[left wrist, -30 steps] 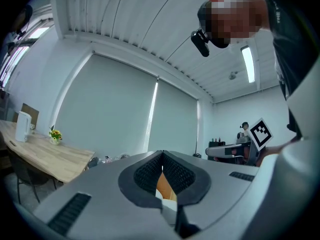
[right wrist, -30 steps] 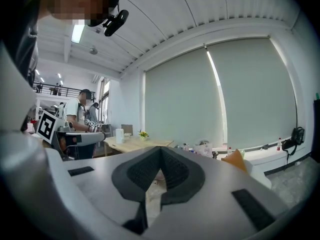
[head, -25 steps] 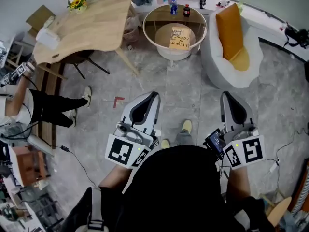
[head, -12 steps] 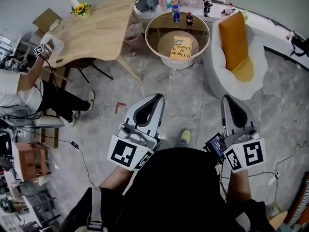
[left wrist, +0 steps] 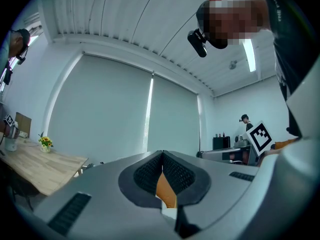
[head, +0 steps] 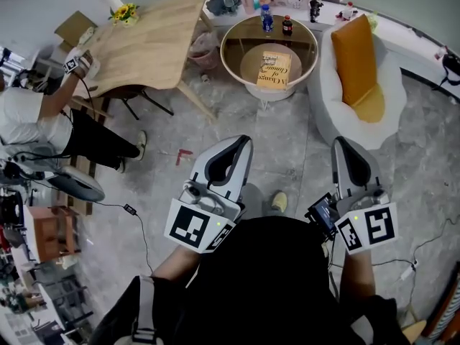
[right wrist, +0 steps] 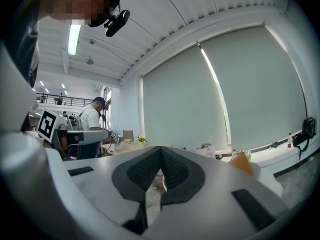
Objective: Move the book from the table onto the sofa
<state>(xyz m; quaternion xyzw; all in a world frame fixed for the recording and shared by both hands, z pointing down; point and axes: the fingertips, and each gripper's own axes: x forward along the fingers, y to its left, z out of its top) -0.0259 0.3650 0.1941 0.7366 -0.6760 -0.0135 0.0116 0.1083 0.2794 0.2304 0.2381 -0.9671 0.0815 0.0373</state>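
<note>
Book (head: 274,70): flat on the round counter (head: 228,57), apparently on the lower tier under the glass top (two bottles (head: 267,19) stand at the far edge). Sofa (head: 327,113): white, with an orange cushion (head: 353,52), just beside the counter on the right. Left tool (head: 241,141) and right tool (head: 343,143): both closed tip to tip, nothing between, held about level, well short of the counter. Step, as judged: approach, book untouched. Next likely calls for closing in, lowering, parting the jaws and reaching under the glass for the book's near edge.
</note>
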